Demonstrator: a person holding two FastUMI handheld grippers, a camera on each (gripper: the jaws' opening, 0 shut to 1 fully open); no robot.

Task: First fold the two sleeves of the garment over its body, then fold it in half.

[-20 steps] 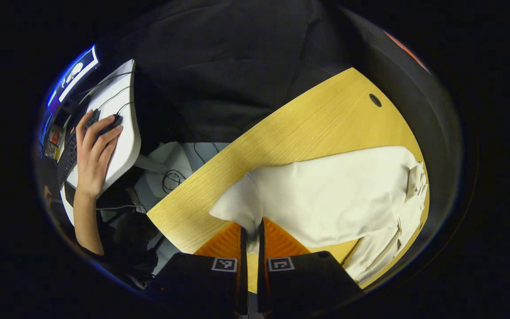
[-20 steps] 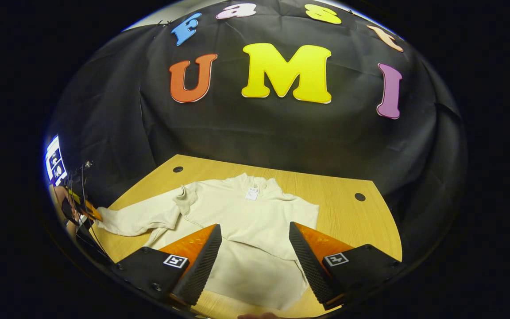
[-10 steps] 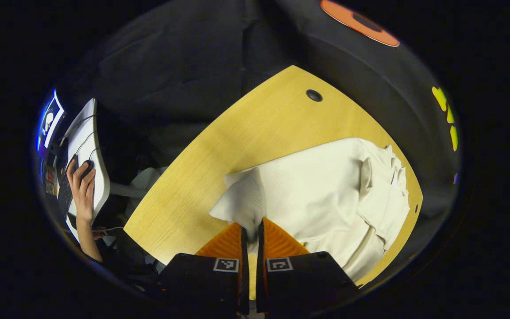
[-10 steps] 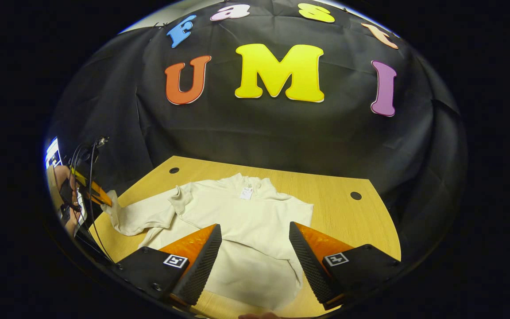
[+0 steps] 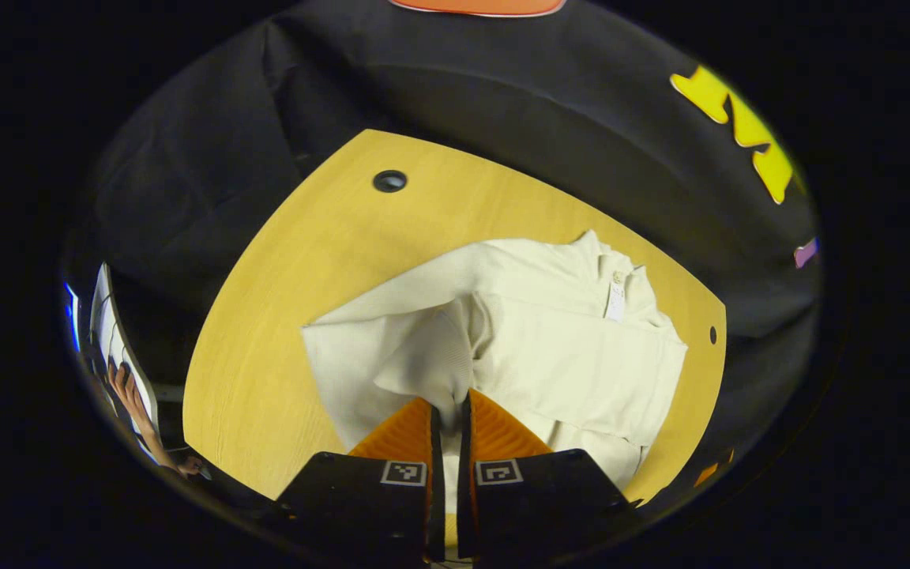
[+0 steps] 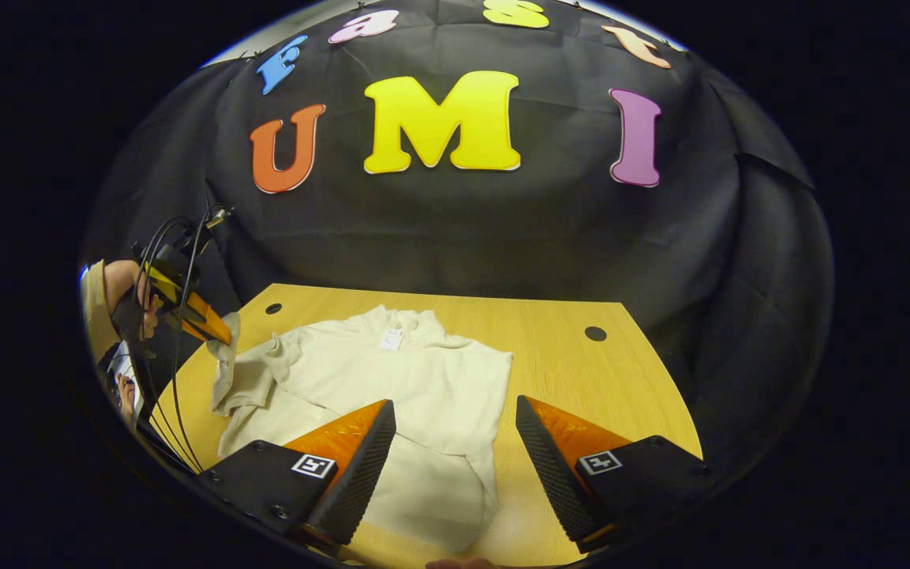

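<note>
A pale wooden surface [image 6: 565, 371] stands against the black cloth wall [image 6: 439, 229], with small round holes near its far corners. Spread across it lies a cream garment [image 6: 415, 395], collar and a small white tag [image 6: 390, 338] toward the far side, hem toward the near edge. Its right sleeve [image 5: 581, 356] appears already laid across the body, though the folds there are hard to read from either view.

The left sleeve [image 6: 246, 371] is lifted off the surface at the left side: the left tool [image 5: 449, 411] has its fingers pressed together on the ribbed cuff [image 5: 427, 367], which bunches up just ahead of the tips. In the right gripper view that same tool [image 6: 214, 328] shows at the far left, held in a person's hand [image 6: 127, 296] with cables trailing down, the cuff hanging from it above the surface's left edge.

The right tool [image 6: 455, 446] hovers over the near part of the garment with its fingers spread wide, touching nothing.
</note>
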